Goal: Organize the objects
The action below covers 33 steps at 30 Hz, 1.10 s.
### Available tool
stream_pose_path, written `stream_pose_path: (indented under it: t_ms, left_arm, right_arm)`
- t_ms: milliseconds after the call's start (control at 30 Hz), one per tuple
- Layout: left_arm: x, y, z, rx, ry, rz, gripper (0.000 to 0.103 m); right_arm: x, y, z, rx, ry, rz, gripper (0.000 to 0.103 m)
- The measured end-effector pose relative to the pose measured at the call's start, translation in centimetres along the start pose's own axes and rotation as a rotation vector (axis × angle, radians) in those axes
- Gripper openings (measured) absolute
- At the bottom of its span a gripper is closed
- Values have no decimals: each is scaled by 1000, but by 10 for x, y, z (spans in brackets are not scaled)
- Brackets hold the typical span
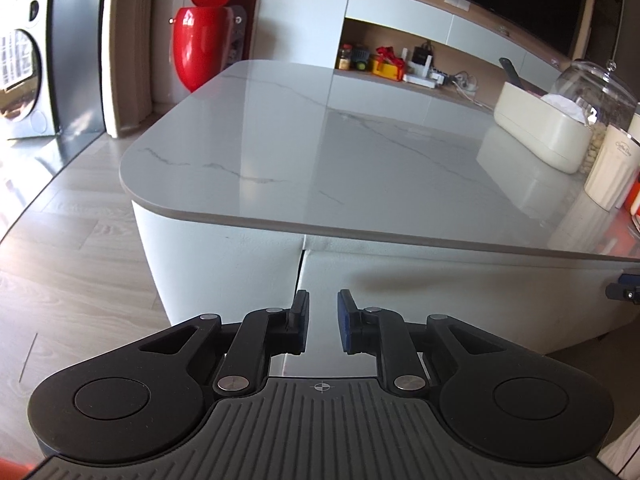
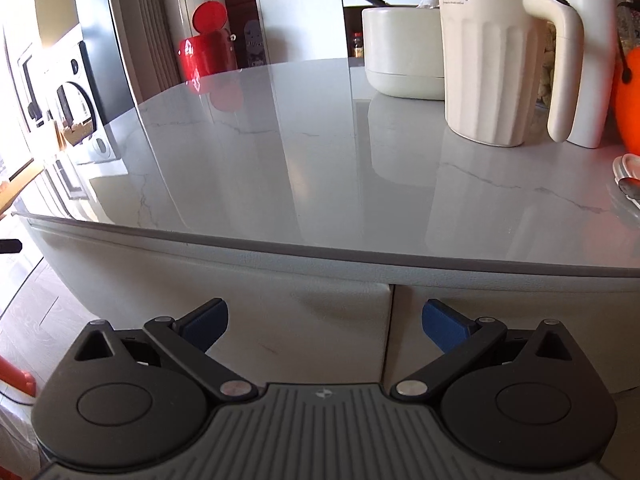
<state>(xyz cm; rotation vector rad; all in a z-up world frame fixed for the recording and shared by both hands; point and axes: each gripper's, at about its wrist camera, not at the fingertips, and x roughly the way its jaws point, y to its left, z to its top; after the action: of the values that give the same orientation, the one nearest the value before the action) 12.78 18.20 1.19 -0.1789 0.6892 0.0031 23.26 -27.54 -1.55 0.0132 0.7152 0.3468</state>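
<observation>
A cream ribbed mug (image 2: 492,60) marked "Coffee Day", handle to the right, stands on the grey marble table (image 2: 280,168) at the right; it also shows in the left wrist view (image 1: 610,168). Behind it is a cream oblong box (image 2: 400,52) with a dark handle sticking out, also in the left wrist view (image 1: 540,128). My right gripper (image 2: 325,330) is open wide and empty, below the table's front edge. My left gripper (image 1: 323,322) is empty, its jaws a narrow gap apart, also below the table edge.
A glass jar (image 1: 596,84) stands behind the box. A tall white container (image 2: 588,40), an orange object (image 2: 628,100) and a spoon on a small white dish (image 2: 628,184) sit at the far right. A red bin (image 1: 202,40) hangs beyond the table.
</observation>
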Motion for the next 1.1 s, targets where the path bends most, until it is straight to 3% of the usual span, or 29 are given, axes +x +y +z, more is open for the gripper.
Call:
stream_pose_path:
  t_ms: [233, 600, 633, 667, 700, 733, 767, 867, 933, 1100]
  left_arm:
    - [3, -6, 0, 48, 13, 0, 18]
    - [4, -14, 0, 76, 16, -46, 18]
    - [4, -15, -1, 79, 18, -48, 18]
    - [4, -16, -1, 81, 19, -46, 18]
    - [5, -16, -1, 82, 20, -44, 18]
    - [5, -15, -1, 80, 20, -41, 18]
    - [4, -14, -1, 75, 21, -40, 18]
    - [4, -10, -1, 45, 16, -38, 18]
    - [4, -7, 0, 28, 11, -37, 18]
    - [6, -2, 8, -14, -18, -7, 18]
  right_arm:
    - [2, 26, -4, -60, -36, -60, 103]
    - [-7, 28, -1, -108, -10, -12, 103]
    - [-7, 30, 1, -115, -9, 31, 103]
    - [-13, 34, 0, -137, -3, 204, 103]
    - [-21, 49, -3, -188, -13, 316, 103]
    - [-28, 71, -9, -292, -41, 314, 103]
    - [-33, 91, -18, -401, -70, 258, 103]
    - [-24, 115, -37, -545, -56, 164, 103]
    - [-20, 111, -34, -518, -52, 126, 103]
    - [-11, 63, -13, -219, -45, -40, 103]
